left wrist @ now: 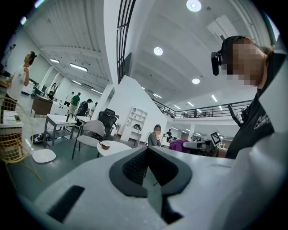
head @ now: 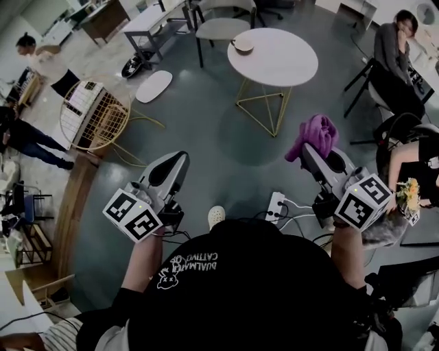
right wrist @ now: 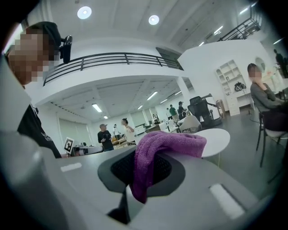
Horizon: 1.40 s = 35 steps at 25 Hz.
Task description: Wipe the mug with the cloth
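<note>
Clamping the purple cloth (head: 317, 130) in my right gripper (head: 307, 151), I keep my left gripper (head: 178, 162) clenched on nothing; the mug (head: 242, 45) sits well apart on the round table (head: 285, 65).

Head view dim and grey, floor (head: 206, 137) evenly lit, soft shadow thrown under the table (head: 273, 58); gripper views lit brightly by round ceiling lights (left wrist: 194, 5), mild glare around them; edges bent by fisheye and darkened to black; cloth (right wrist: 166, 146) rendered slightly soft
</note>
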Available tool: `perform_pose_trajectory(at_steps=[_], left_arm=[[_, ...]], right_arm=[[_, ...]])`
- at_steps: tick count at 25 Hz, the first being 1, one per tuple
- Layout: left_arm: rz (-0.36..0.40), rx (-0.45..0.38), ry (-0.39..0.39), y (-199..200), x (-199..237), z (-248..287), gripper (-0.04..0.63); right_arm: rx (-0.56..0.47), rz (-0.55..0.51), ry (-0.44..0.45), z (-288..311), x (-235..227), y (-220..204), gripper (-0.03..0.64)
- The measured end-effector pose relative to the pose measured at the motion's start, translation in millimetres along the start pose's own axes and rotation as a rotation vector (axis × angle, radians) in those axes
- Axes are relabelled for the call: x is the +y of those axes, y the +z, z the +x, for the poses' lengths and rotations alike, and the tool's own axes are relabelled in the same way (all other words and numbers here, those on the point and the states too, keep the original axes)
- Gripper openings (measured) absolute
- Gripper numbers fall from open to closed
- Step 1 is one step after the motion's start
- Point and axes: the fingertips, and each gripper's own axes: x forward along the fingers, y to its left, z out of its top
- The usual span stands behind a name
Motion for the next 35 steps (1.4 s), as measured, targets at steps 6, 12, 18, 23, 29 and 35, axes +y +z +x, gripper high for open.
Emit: perform_pose_trajectory(at_steps=[6, 12, 18, 23, 29, 35], left_arm=[[0.033, -0.001, -0.072, 45.0, 65.9, 1.0, -0.002], [0.014, 0.034, -0.090, 52.8, 132.0, -15.2, -0.002], [0.005, 0.031, -0.102, 59.9, 160.3, -26.6, -0.002], [-0.021, 0.043, -0.115, 52.4, 170.5, -14.7, -0.002], [-0.081, 0.053, -0.090, 46.8, 200.4, -3.7, -0.002], [-0.080, 0.054, -0.098, 48.6, 203.7, 6.9, -0.002]], right_arm=[[-0.017, 0.036, -0.079, 73.5, -0.2, 11.3, 0.046], [-0.036, 0.105, -0.138, 131.8, -0.2, 1.5, 0.046], [0.017, 0.110, -0.138, 166.0, 15.9, -14.8, 0.046], [0.027, 0.122, -0.135, 185.1, 6.6, -13.8, 0.046], [0.065, 0.137, -0.109, 220.9, -6.9, -18.5, 0.046], [0.083, 0.122, -0.073, 240.3, -7.2, -13.9, 0.046]])
